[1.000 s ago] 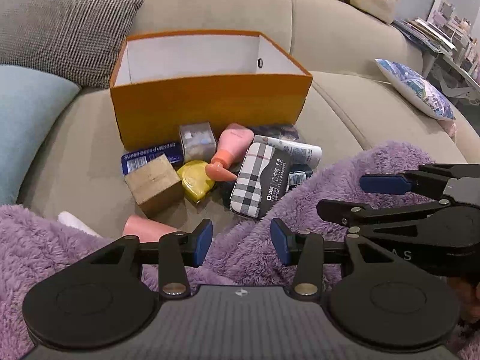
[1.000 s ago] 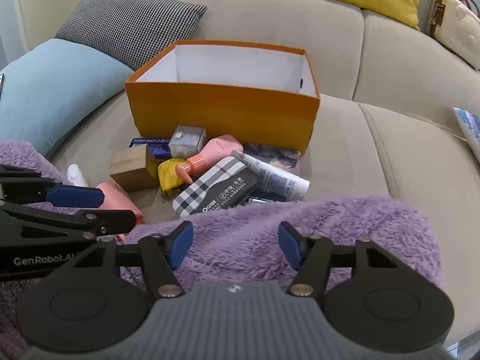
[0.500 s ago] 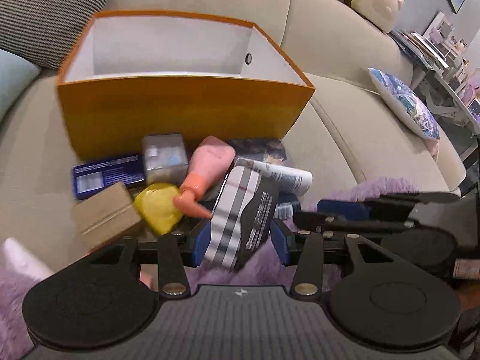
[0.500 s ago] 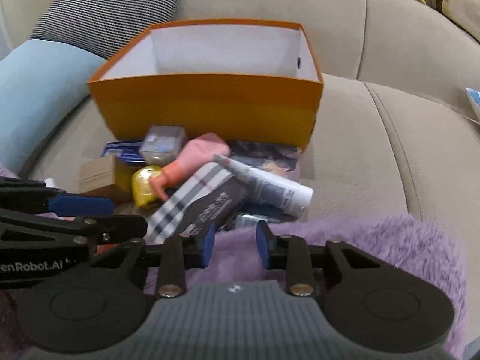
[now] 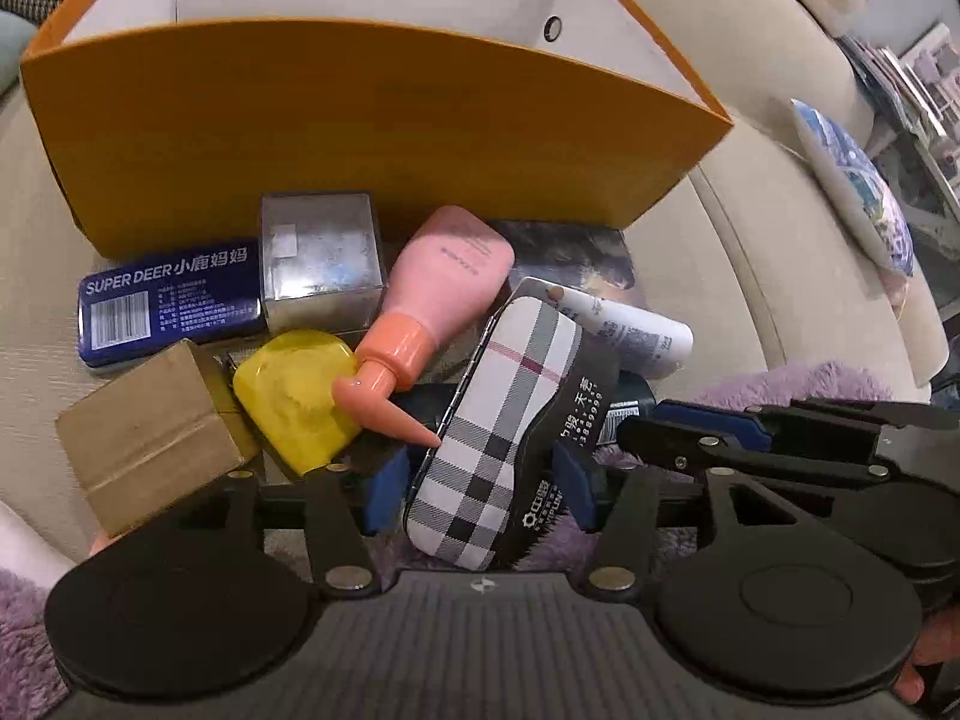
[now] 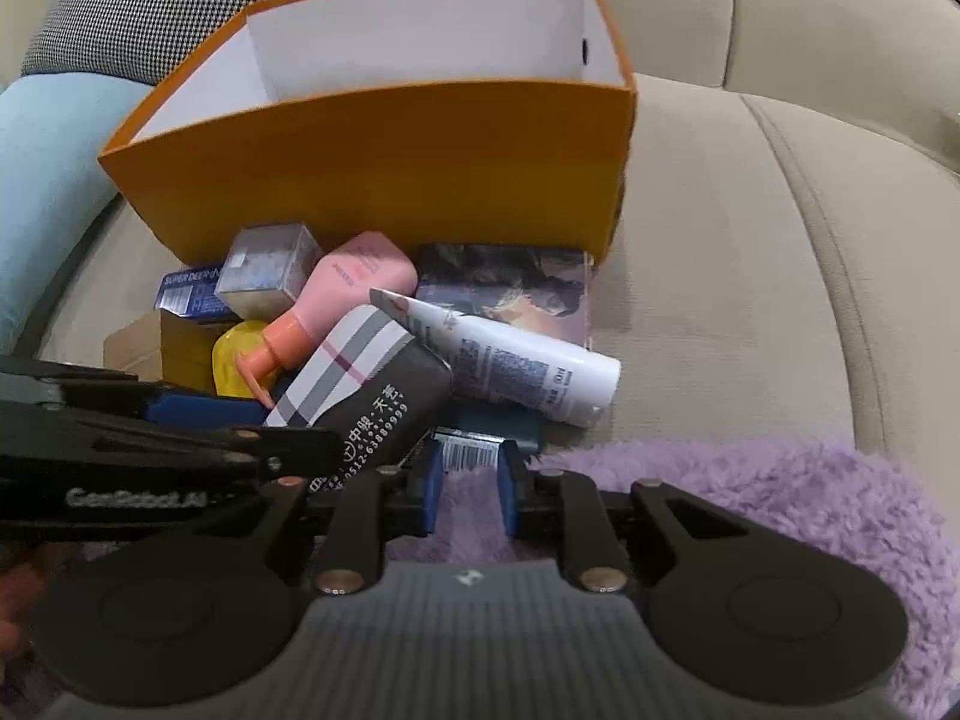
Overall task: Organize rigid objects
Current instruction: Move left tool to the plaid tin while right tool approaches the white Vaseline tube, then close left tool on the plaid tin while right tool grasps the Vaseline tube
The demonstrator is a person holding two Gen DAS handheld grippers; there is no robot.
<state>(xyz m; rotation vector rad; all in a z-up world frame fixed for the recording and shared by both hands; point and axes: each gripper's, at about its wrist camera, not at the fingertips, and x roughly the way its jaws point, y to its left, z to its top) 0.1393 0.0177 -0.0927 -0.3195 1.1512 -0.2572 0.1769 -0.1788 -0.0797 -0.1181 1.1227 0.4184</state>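
An open orange box (image 5: 360,120) (image 6: 384,162) stands on the sofa. A pile lies in front of it: a plaid case (image 5: 498,420) (image 6: 360,378), a pink bottle (image 5: 432,294), a white tube (image 6: 510,360), a yellow item (image 5: 294,396), a silver cube (image 5: 321,258), a blue tin (image 5: 168,294) and a cardboard box (image 5: 144,438). My left gripper (image 5: 477,483) is open with its pads on either side of the plaid case's near end. My right gripper (image 6: 468,480) is half open around a small dark item with a barcode (image 6: 474,450).
A purple fleece blanket (image 6: 750,510) covers the near sofa seat. A dark picture card (image 6: 510,288) lies under the pile. Checked (image 6: 150,6) and light blue (image 6: 42,168) cushions sit at the left. A patterned cushion (image 5: 858,180) lies at the right.
Both grippers moved forward and down to the pile. The left one now straddles the plaid case. The right one narrowed and reached the barcoded item.
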